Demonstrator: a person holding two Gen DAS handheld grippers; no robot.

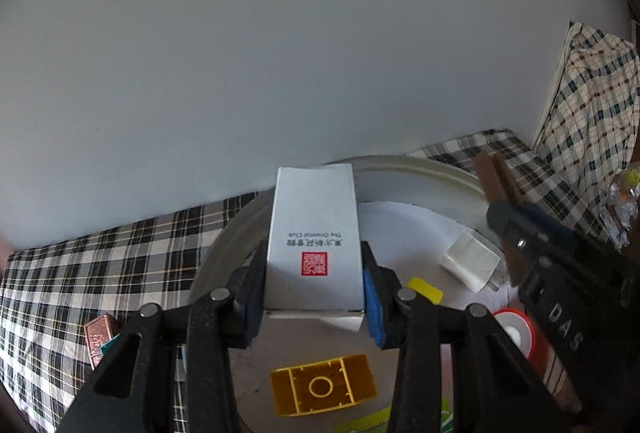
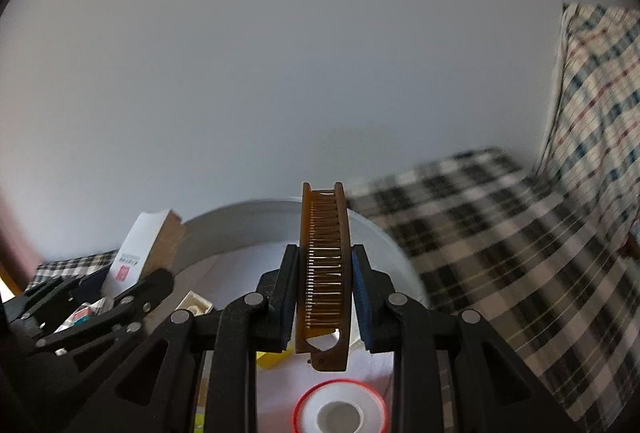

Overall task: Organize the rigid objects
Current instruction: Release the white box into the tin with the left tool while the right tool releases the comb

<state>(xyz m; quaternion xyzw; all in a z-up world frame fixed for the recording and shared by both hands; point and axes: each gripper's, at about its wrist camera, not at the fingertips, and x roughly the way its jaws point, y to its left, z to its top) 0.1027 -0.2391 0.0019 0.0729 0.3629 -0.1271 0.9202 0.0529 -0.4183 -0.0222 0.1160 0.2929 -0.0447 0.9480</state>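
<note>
Midway: left gripper [image 1: 315,297] clamps white box [image 1: 314,245] and right gripper [image 2: 325,297] clamps brown comb [image 2: 325,273], both above the round tray [image 1: 420,169]; yellow brick [image 1: 322,385] at 6 o'clock, charger [image 1: 470,261] at 3 already inside.

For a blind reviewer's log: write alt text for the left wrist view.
The left gripper is shut on an upright white box with a red seal, held above a round white tray on a plaid cloth. In the tray lie a yellow toy brick, a white charger plug and a red-rimmed tape roll; the right gripper reaches in from the right.
</note>
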